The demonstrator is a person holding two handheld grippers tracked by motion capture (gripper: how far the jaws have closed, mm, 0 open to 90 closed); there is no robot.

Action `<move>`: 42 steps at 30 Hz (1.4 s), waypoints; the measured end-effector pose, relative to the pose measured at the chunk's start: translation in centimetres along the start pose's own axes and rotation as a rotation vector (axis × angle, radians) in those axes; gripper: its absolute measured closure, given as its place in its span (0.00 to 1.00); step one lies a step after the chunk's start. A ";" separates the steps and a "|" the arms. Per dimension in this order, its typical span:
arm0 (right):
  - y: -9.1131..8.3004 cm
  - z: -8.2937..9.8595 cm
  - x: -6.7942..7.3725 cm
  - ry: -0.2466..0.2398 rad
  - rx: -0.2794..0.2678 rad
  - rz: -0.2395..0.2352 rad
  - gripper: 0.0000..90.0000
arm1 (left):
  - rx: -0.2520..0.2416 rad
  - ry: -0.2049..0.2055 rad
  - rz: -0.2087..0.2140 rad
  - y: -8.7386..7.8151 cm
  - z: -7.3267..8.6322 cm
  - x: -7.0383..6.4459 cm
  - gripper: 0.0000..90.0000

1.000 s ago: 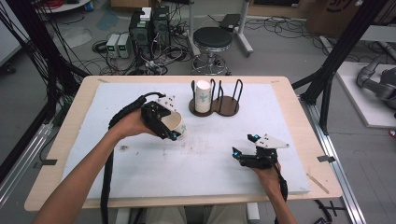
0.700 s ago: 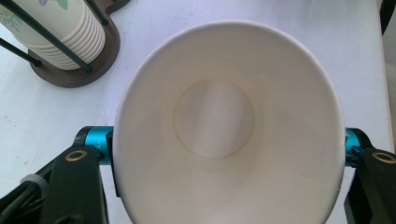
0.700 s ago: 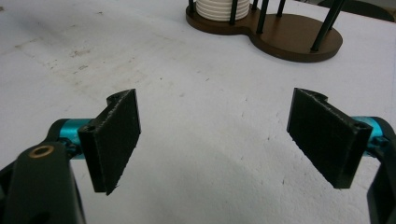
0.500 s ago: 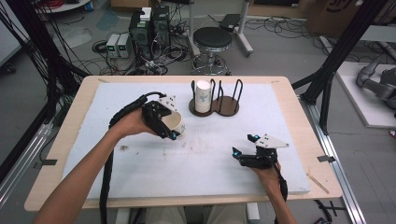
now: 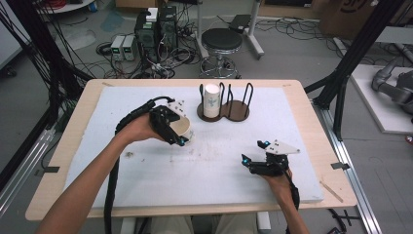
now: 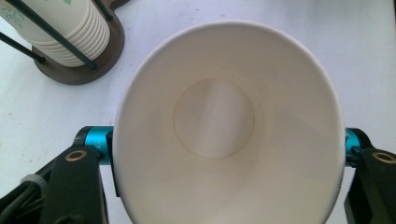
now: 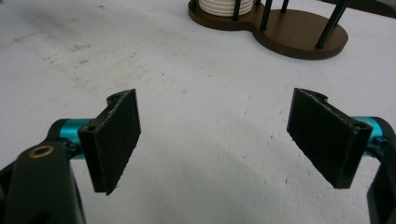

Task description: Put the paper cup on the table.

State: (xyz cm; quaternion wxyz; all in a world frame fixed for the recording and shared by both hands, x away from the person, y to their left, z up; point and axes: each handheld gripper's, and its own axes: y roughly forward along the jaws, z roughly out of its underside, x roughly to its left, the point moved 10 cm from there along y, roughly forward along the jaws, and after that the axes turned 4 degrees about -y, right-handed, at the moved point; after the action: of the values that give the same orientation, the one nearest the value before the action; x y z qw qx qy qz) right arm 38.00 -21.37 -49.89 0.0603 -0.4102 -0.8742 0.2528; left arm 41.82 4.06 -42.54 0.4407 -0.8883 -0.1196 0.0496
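Your left gripper (image 5: 182,139): jaws clamped on paper cup (image 6: 229,126), mouth toward camera. Your right gripper (image 7: 224,140): jaws wide apart, holding nothing. Cup stack (image 5: 211,100) in rack (image 5: 236,109).

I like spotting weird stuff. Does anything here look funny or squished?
Yes: the paper cup held in the left gripper is squeezed into an oval. Its inside is empty, nothing spilled. The stacked cups stand neatly in their holder.

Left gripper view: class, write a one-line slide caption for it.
Left gripper clamps an empty paper cup, mouth toward camera, near the cup stack.
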 end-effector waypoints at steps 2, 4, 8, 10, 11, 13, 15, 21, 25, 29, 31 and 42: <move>0.0 0.0 0.0 0.000 0.004 0.000 0.20 | 0.014 0.004 -0.002 0.3 0.1 0.1 0.33; 0.0 0.0 0.0 -0.004 0.004 0.000 0.20 | 0.024 0.001 0.001 0.6 0.2 0.2 0.33; 0.1 0.0 0.0 -0.003 0.006 -0.001 0.20 | 0.056 -0.003 0.002 1.4 0.5 0.6 0.33; 0.1 0.1 0.1 0.003 0.011 -0.005 0.20 | 0.075 -0.006 0.000 1.8 0.8 0.8 0.33; 0.1 0.1 0.1 0.003 0.012 -0.006 0.20 | 0.089 0.000 -0.010 2.0 0.9 1.0 0.33; 0.1 0.1 0.1 0.001 0.011 -0.006 0.20 | 0.108 -0.002 -0.013 2.5 1.2 1.1 0.33; 0.1 0.1 0.1 -0.001 0.013 -0.005 0.20 | 0.124 -0.001 -0.012 2.9 1.4 1.2 0.33; 0.1 0.1 0.1 -0.004 0.013 -0.008 0.20 | 0.159 0.002 -0.004 4.3 1.7 1.4 0.33; 0.1 0.1 0.1 -0.005 0.011 -0.008 0.20 | 0.173 0.012 0.006 5.0 1.6 1.2 0.33; 0.1 0.1 0.1 0.001 0.013 -0.009 0.20 | 0.187 0.016 0.013 5.7 1.6 1.2 0.33; 0.1 0.1 0.1 0.001 0.012 -0.008 0.20 | 0.184 0.011 0.017 6.2 1.7 1.1 0.33; 0.1 0.1 0.0 0.003 0.011 -0.009 0.20 | 0.099 -0.031 0.020 7.2 1.2 1.3 0.28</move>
State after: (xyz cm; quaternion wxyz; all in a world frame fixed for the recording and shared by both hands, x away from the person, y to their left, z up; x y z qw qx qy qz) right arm 38.03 -21.32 -50.02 0.0649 -0.4063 -0.8746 0.2566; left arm 44.02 1.11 -48.92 0.4815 -0.8657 -0.1153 0.0736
